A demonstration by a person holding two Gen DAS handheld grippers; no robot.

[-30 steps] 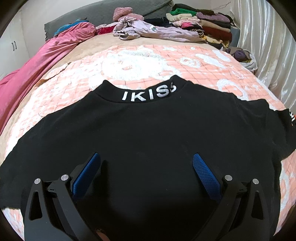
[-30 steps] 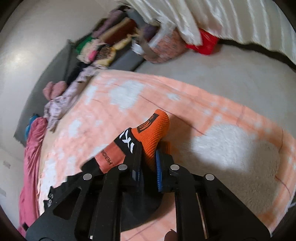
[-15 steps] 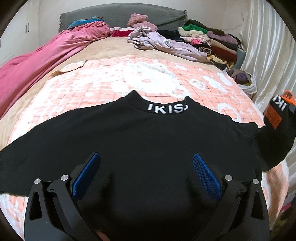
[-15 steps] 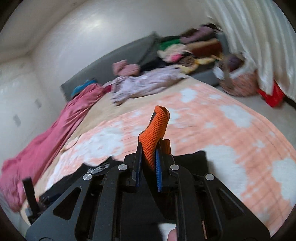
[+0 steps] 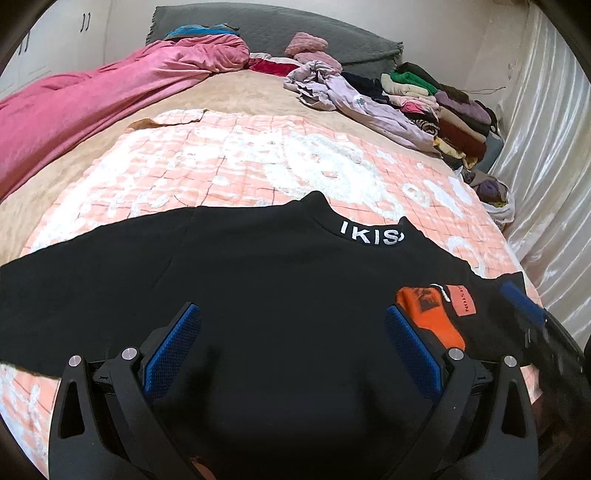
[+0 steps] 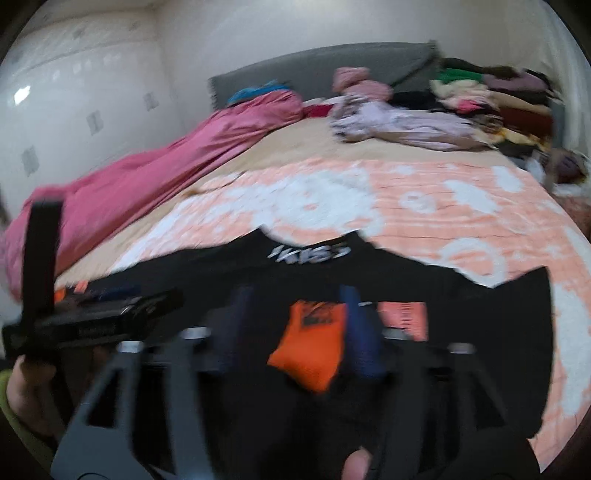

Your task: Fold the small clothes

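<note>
A black top point(image 5: 266, 280) with white collar lettering lies flat on the peach-and-white blanket point(image 5: 258, 162). Its right sleeve, with an orange cuff point(image 5: 430, 319), is folded inward onto the body. My left gripper point(image 5: 291, 347) is open and hovers over the top's lower middle. In the blurred right wrist view my right gripper point(image 6: 299, 325) is open, its fingers either side of the orange cuff point(image 6: 310, 347), which lies on the black top point(image 6: 424, 369). The right gripper's blue fingertip point(image 5: 521, 302) shows at the left view's right edge.
A pink duvet point(image 5: 92, 107) runs along the bed's left side. A lilac garment point(image 5: 354, 99) and a stack of folded clothes point(image 5: 443, 107) sit at the far right by the grey headboard point(image 5: 273, 29). A white curtain point(image 5: 554, 166) hangs on the right.
My right gripper carried the orange-cuffed sleeve inward over the top, laid it on the body and opened. The left gripper stayed open and shifted left over the top.
</note>
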